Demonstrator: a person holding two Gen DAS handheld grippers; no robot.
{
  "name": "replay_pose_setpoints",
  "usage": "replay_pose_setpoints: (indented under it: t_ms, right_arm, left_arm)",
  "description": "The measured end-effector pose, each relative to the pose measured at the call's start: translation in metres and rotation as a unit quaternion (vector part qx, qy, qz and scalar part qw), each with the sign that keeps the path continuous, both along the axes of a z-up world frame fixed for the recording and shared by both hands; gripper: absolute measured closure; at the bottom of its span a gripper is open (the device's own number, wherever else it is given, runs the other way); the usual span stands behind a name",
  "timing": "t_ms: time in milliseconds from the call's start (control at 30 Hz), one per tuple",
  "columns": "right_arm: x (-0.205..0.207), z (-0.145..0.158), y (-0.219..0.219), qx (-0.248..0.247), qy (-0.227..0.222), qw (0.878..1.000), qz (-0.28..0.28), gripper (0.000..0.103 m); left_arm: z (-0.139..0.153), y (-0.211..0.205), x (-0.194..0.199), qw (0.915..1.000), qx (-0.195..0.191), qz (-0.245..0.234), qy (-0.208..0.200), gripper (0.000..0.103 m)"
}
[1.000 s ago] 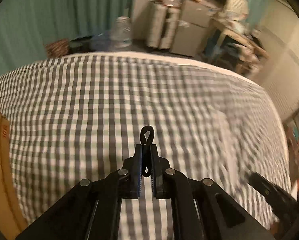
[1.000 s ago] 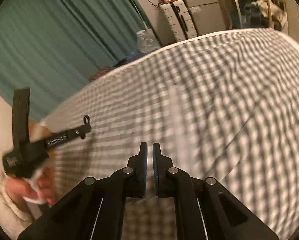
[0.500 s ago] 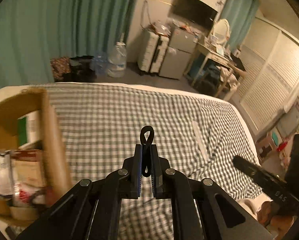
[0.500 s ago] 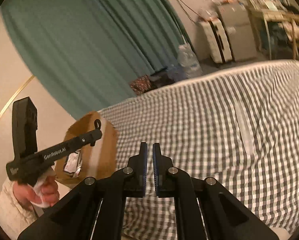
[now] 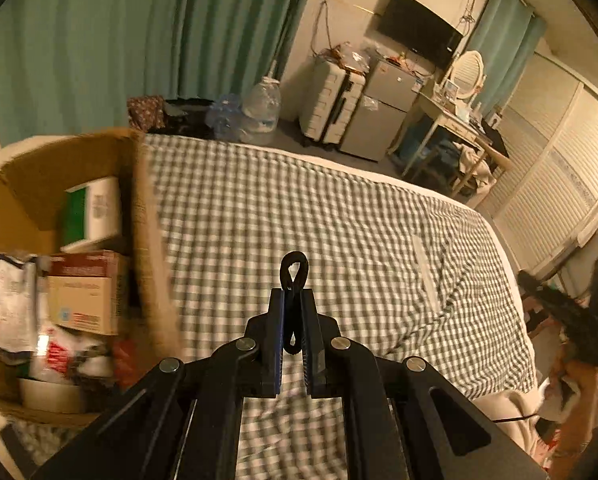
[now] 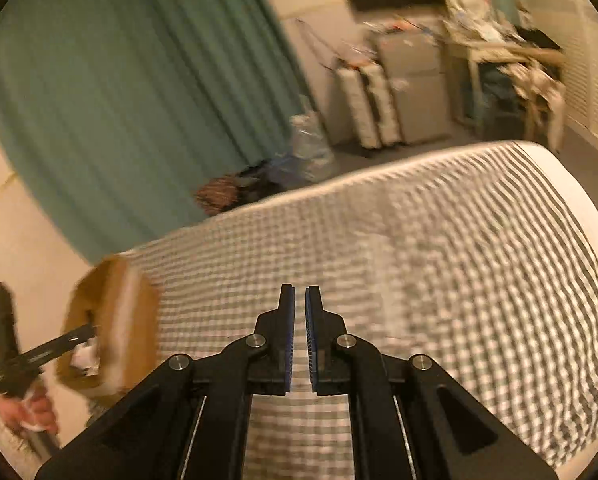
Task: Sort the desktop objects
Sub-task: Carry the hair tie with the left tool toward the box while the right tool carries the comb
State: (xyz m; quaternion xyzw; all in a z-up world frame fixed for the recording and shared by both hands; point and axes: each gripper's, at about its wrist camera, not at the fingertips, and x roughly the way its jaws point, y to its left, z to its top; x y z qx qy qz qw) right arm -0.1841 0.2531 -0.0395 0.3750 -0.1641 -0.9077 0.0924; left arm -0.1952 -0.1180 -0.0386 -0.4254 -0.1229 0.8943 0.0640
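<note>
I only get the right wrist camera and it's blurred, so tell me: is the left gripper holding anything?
Observer: Yes. The left gripper is shut on a small black loop that sticks out past its fingertips.
Operator: And what's inside the cardboard box?
Observer: The cardboard box holds a green-and-white carton, a brown carton and a silvery packet.

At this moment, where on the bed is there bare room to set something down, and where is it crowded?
The grey-and-white checked bedspread lies bare from the brown cardboard box at its left across to its right edge, save a pale flat strip near the right. The box is crowded with cartons and packets. The left tool holds a black looped hair tie.
</note>
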Motion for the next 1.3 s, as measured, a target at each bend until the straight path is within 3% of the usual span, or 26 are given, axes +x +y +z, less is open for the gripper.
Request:
replay_pose_setpoints:
  t_ms: [67,133,200,233,533,600,667,733,800,1000,1167,1300]
  right_arm:
    - [-0.015,-0.025,0.016,-0.013,-0.029,1.0,0.0,0.097]
    - [-0.03,-0.049,0.019,-0.004,-0.052,0.999,-0.003,0.087]
    - [-0.048,-0.069,0.019,0.013,-0.066,0.998,-0.008,0.056]
    - [-0.056,-0.079,0.017,0.02,-0.069,0.997,-0.007,0.053]
    - [-0.118,-0.141,-0.002,0.073,-0.127,0.989,-0.004,0.054]
    - [-0.123,-0.155,0.004,0.068,-0.15,0.986,-0.036,0.074]
    - [-0.118,-0.155,0.008,0.055,-0.138,0.988,-0.045,0.075]
    - [-0.109,-0.15,0.01,0.054,-0.134,0.988,-0.046,0.078]
    - [-0.095,-0.143,0.015,0.018,-0.128,0.991,-0.038,0.078]
    - [-0.035,-0.081,-0.01,-0.05,-0.073,0.996,0.016,0.078]
    - [0.005,-0.008,-0.084,-0.083,-0.026,0.991,0.102,0.078]
    - [0.024,0.034,-0.163,-0.105,-0.009,0.977,0.186,0.078]
  left_arm:
    - [-0.011,0.017,-0.01,0.9999,0.001,-0.011,-0.008,0.096]
    - [-0.021,0.035,-0.021,0.9996,0.0,-0.023,-0.015,0.096]
    - [-0.032,0.05,-0.032,0.9991,0.001,-0.033,-0.027,0.096]
    - [-0.038,0.058,-0.04,0.9988,0.001,-0.037,-0.034,0.096]
    - [-0.086,0.089,-0.094,0.9964,0.01,-0.038,-0.075,0.096]
    - [-0.092,0.092,-0.102,0.9959,0.007,-0.038,-0.082,0.096]
    - [-0.095,0.092,-0.104,0.9956,0.002,-0.037,-0.086,0.096]
    - [-0.095,0.088,-0.104,0.9951,0.005,-0.034,-0.092,0.096]
    - [-0.089,0.08,-0.101,0.9954,0.009,-0.027,-0.091,0.096]
    - [-0.045,0.052,-0.077,0.9986,0.019,-0.02,-0.045,0.096]
    - [0.01,0.001,-0.043,0.9997,0.022,0.005,-0.002,0.096]
    - [0.05,-0.053,-0.011,0.9991,0.002,0.035,0.025,0.096]
